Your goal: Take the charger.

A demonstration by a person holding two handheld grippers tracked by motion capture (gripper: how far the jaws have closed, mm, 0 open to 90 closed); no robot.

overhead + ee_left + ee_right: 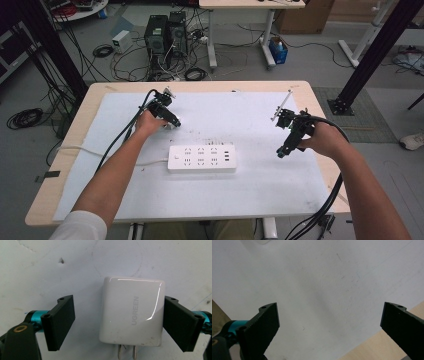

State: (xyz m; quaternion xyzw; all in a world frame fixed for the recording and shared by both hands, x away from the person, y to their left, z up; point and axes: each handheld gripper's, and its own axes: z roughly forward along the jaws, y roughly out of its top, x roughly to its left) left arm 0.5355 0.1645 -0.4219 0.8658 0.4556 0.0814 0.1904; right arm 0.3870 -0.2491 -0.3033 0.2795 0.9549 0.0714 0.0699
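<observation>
Grey flooring strewn with cables, two computer towers and the legs of a second desk was seen behind a wooden table that had been covered with a white mat. On the mat, a white power strip was laid lengthwise near the middle, its cord led off toward the table's left edge.

From the high view, the left gripper was pointed down at the mat beyond the strip's left end, while the right gripper was held above the mat to the strip's right, well apart from it. Both forearms were seen entering from the bottom edge.

What was too small to be made out from above was shown plainly in the left gripper view: a white charger marked UGREEN was laid flat on the mat, its two metal prongs turned toward the camera. It was set between the jaws of the left gripper; the right-hand jaw was seen at or just against its side, the other was parted from it by a clear gap, so the charger was not yet clamped.

In the right gripper view, the right gripper was shown with jaws spread wide and nothing between them, over bare scuffed mat and a corner of the wood.
</observation>
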